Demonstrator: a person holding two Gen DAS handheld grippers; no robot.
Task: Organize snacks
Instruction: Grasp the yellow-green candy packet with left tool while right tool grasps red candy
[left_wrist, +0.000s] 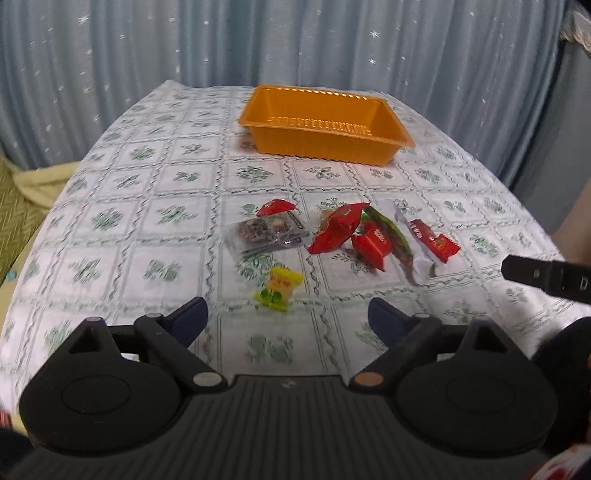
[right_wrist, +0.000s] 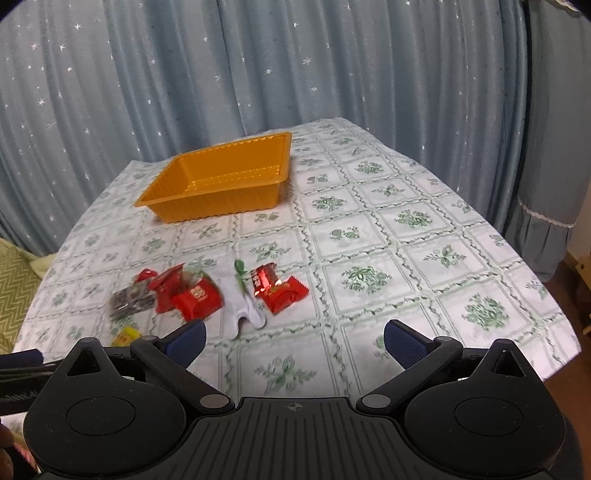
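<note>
Both the left gripper (left_wrist: 288, 314) and right gripper (right_wrist: 293, 341) hover spread and empty; snacks (left_wrist: 343, 236) lie mid-frame, the orange tray (left_wrist: 325, 122) above them.

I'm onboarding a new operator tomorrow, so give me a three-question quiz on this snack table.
1. True or false: the orange tray already holds snacks.
2. Which snack lies nearest the left gripper? A) yellow candy B) dark cookie pack C) white wrapper
3. Fill in: both the left gripper and the right gripper have their jaws ____.

Key
1. False. The tray's inside looks bare; the snacks lie loose on the tablecloth.
2. A, the yellow candy, ahead of the open fingers; the dark cookie pack and white wrapper lie farther.
3. Open, holding nothing.
</note>
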